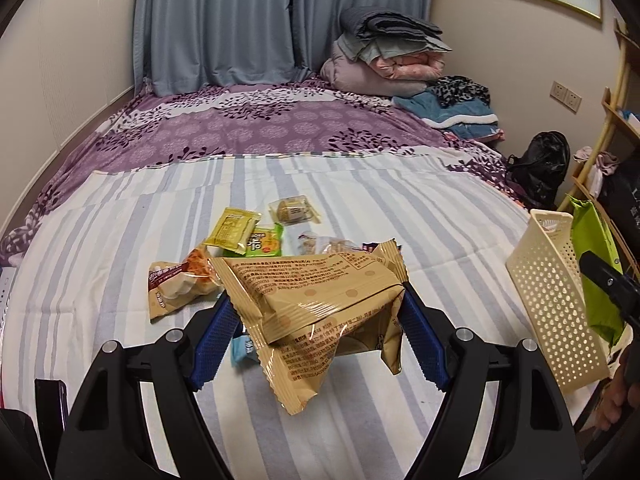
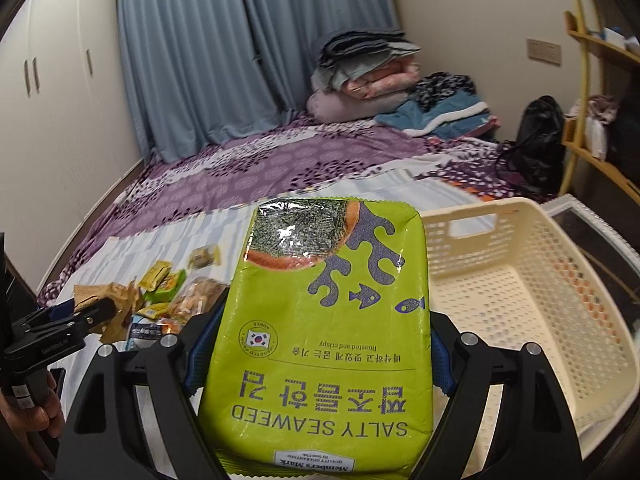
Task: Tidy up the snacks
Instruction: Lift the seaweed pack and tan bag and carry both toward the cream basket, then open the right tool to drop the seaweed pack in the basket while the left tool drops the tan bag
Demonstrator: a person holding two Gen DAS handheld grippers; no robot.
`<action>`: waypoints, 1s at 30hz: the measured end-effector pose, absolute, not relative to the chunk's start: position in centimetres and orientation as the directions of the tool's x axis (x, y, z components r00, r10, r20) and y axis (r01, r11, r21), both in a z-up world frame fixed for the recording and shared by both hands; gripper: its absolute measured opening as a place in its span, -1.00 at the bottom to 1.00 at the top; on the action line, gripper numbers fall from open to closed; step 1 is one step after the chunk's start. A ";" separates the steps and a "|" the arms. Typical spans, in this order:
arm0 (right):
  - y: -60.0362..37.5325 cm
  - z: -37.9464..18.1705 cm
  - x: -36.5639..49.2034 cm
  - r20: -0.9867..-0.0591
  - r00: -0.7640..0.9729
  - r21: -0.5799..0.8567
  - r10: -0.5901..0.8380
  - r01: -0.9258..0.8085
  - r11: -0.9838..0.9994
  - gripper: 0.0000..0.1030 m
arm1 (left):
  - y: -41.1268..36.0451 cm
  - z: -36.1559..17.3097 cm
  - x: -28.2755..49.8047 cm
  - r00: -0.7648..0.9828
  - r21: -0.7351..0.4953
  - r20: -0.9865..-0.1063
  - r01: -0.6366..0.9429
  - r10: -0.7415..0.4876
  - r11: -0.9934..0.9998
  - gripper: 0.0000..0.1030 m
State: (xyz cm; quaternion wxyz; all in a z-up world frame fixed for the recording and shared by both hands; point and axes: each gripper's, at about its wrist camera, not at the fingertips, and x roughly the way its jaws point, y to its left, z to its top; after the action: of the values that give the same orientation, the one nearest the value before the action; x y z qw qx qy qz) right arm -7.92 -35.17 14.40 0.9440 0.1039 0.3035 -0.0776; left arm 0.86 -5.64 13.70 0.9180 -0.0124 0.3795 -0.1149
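Both hands are loaded right now. The left gripper (image 1: pixel 316 320) has its jaws pinching a tan packet (image 1: pixel 320 304), lifted off the striped bed (image 1: pixel 420 216) just this side of the loose snack pile (image 1: pixel 248 236). The right gripper (image 2: pixel 316 344) is clamped on the green seaweed pack (image 2: pixel 328 320), long axis pointing straight out along the fingers. The cream basket (image 2: pixel 532 280) sits just right of that pack, open side up and empty as far as I can see, so the right hand is nearer; the left has to cross rightward to reach it.
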 end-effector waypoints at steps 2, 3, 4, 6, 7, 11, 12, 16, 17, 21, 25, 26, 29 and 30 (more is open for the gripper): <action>-36.8 14.5 -9.0 -0.585 0.802 0.146 -0.121 0.252 0.957 0.57 | -6.3 14.1 0.5 0.688 -0.110 -0.688 0.216 -0.231 0.970 0.54; -37.5 14.5 -9.6 -0.584 0.800 0.145 -0.138 0.270 0.952 0.57 | -6.6 14.3 0.3 0.689 -0.110 -0.685 0.224 -0.237 0.968 0.54; -38.3 14.5 -10.1 -0.585 0.796 0.141 -0.157 0.290 0.946 0.57 | -6.9 14.5 0.1 0.689 -0.110 -0.683 0.232 -0.243 0.967 0.54; -39.8 14.1 -11.0 -0.590 0.785 0.136 -0.192 0.331 0.934 0.58 | -7.8 14.9 -0.3 0.690 -0.107 -0.677 0.250 -0.255 0.962 0.54; -40.3 13.9 -11.2 -0.593 0.779 0.136 -0.203 0.346 0.928 0.58 | -8.1 15.0 -0.5 0.690 -0.106 -0.675 0.257 -0.260 0.960 0.54; -42.9 13.0 -12.6 -0.612 0.749 0.130 -0.253 0.411 0.902 0.58 | -9.7 15.7 -1.1 0.690 -0.097 -0.668 0.292 -0.279 0.952 0.54; -43.5 12.7 -12.9 -0.617 0.741 0.127 -0.265 0.425 0.896 0.58 | -10.1 15.9 -1.2 0.690 -0.095 -0.666 0.300 -0.285 0.949 0.54; -44.6 11.8 -13.8 -0.629 0.719 0.112 -0.296 0.461 0.880 0.58 | -11.6 16.4 -1.6 0.686 -0.085 -0.662 0.331 -0.302 0.940 0.54; -44.8 11.6 -14.1 -0.632 0.714 0.108 -0.303 0.469 0.877 0.58 | -12.2 16.5 -1.7 0.684 -0.082 -0.662 0.342 -0.308 0.936 0.54; -46.0 11.0 -14.9 -0.645 0.695 0.115 -0.317 0.499 0.859 0.61 | -13.8 16.7 -2.2 0.673 -0.077 -0.661 0.378 -0.331 0.923 0.54; -47.3 10.8 -15.7 -0.646 0.689 0.128 -0.328 0.522 0.843 0.74 | -15.7 17.1 -2.6 0.663 -0.071 -0.658 0.418 -0.357 0.906 0.54; -47.4 10.8 -15.9 -0.646 0.688 0.127 -0.332 0.525 0.841 0.75 | -16.2 17.2 -2.7 0.659 -0.070 -0.657 0.430 -0.366 0.900 0.54; -47.7 10.9 -16.2 -0.642 0.687 0.125 -0.340 0.532 0.838 0.75 | -17.5 17.5 -2.9 0.648 -0.073 -0.652 0.461 -0.392 0.884 0.54; -47.7 11.0 -16.3 -0.641 0.687 0.122 -0.344 0.533 0.837 0.75 | -18.1 17.7 -3.0 0.644 -0.075 -0.651 0.473 -0.403 0.878 0.54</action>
State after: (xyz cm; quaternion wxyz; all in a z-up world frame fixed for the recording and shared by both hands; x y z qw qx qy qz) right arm -16.34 -47.70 11.02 0.9058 0.1511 0.3132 -0.2420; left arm -3.03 -18.12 17.65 0.9051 0.0511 0.3460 -0.2419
